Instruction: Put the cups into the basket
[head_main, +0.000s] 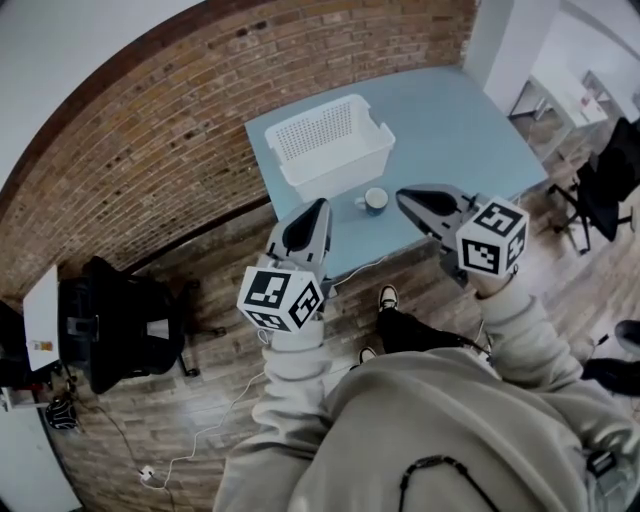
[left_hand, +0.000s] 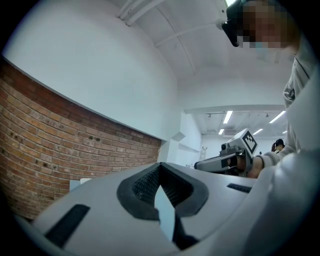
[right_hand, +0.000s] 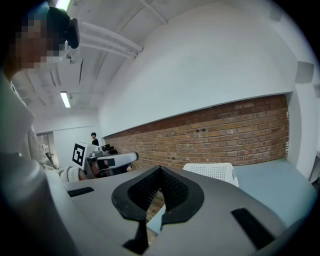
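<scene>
A white perforated basket (head_main: 330, 145) stands on the light blue table (head_main: 450, 130), toward its far left part. One cup (head_main: 375, 200), white outside and blue inside, sits on the table just in front of the basket. My left gripper (head_main: 318, 207) hovers at the table's near edge, left of the cup, jaws closed and empty. My right gripper (head_main: 404, 197) is held just right of the cup, also shut with nothing in it. The right gripper view looks along its own jaws (right_hand: 160, 169) to the basket (right_hand: 212, 171). Only the brick wall lies beyond the left gripper (left_hand: 160, 165) in its own view.
A brick wall (head_main: 200, 120) runs behind the table. A black office chair (head_main: 120, 320) stands on the wooden floor at the left, another black chair (head_main: 610, 180) at the right. A white cable (head_main: 220, 425) trails over the floor below the table's edge.
</scene>
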